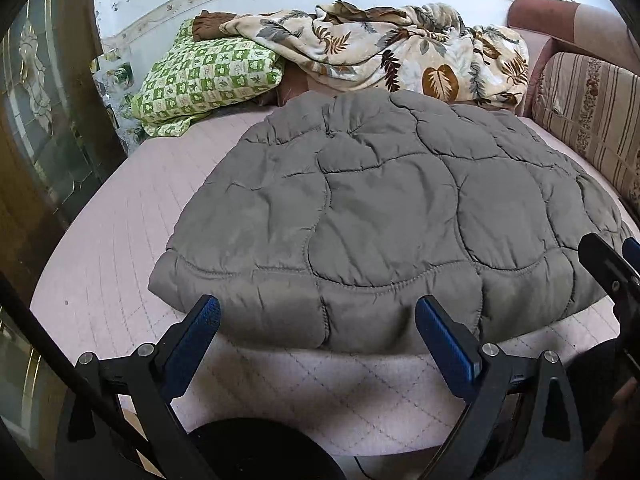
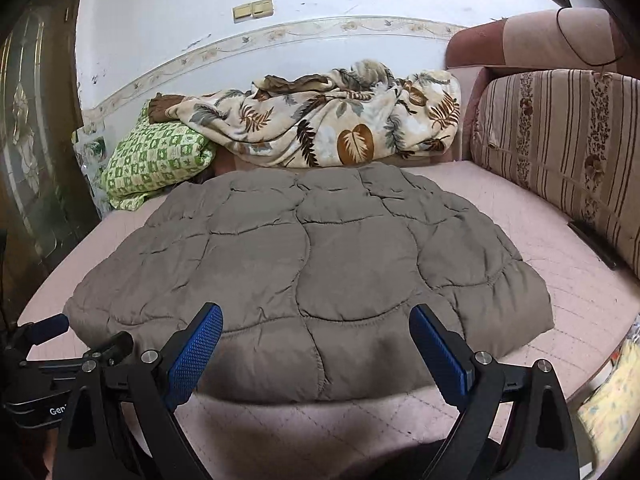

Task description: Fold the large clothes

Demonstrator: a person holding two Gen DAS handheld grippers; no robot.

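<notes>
A grey quilted padded garment (image 1: 384, 216) lies spread flat on the pink quilted bed (image 1: 104, 248). It also fills the middle of the right wrist view (image 2: 312, 264). My left gripper (image 1: 318, 312) hangs open just at the garment's near hem, blue pads wide apart, nothing held. My right gripper (image 2: 316, 320) is likewise open over the near hem, a little further right. The right gripper also shows at the right edge of the left wrist view (image 1: 612, 260), and the left gripper at the lower left of the right wrist view (image 2: 52, 332).
Beyond the garment lie a leaf-print blanket (image 1: 400, 52) and a green checked pillow (image 1: 204, 76) against the white wall. A striped sofa cushion (image 2: 560, 152) lines the right side. A dark wood and glass door (image 1: 36, 120) stands left. Bare pink bed cover (image 2: 580, 288) shows on both sides.
</notes>
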